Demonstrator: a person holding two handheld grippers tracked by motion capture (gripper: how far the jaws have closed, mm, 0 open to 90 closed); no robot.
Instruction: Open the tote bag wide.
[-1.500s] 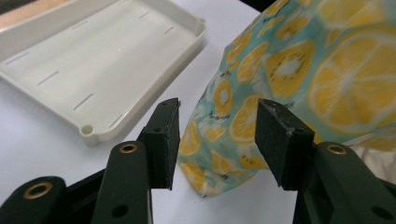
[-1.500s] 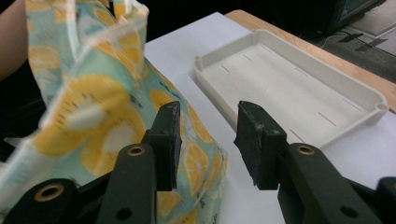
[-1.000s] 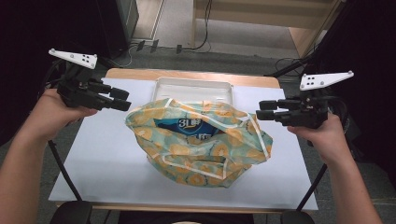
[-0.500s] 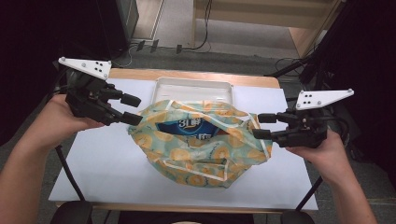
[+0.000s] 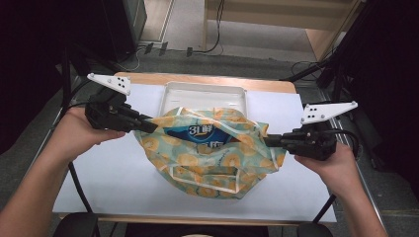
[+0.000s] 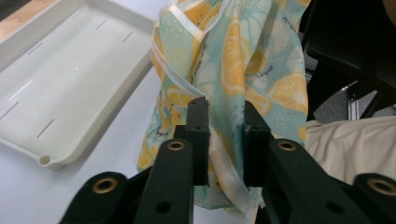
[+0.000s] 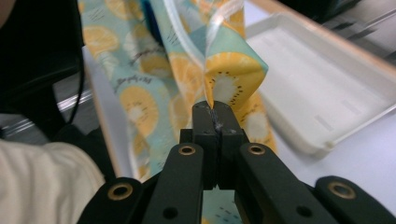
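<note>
Step in hand, by my read: taking hold of the fruit-print bag [image 5: 217,150] at both side edges, prob. to spread its mouth or lift it. Bag sits mid-table on the white tabletop [image 5: 113,173], its far edge just in front of the white tray [image 5: 205,94], which looks empty. Blue packet [image 5: 205,134] shows inside the bag's open top. Right gripper [image 5: 269,141] at bag's right edge; in right gripper view its jaws are pressed together on a fold of the cloth, a kiwi-print corner [image 7: 233,77] standing up just above the tips, so that side is pinched. Left gripper [image 5: 141,123] at bag's left edge; in left gripper view the jaws stand apart w/ fabric and the white trim [image 6: 224,161] running down betw. them, cloth touching the left-hand jaw, a gap on the other side; not clamped yet. Next move, judged: close left jaws on that trimmed edge w/o letting it slip out, then pull both hands apart evenly. Risk: left side grabs only the trim or a single layer, bag skews toward the right hand, packet shifts.
</note>
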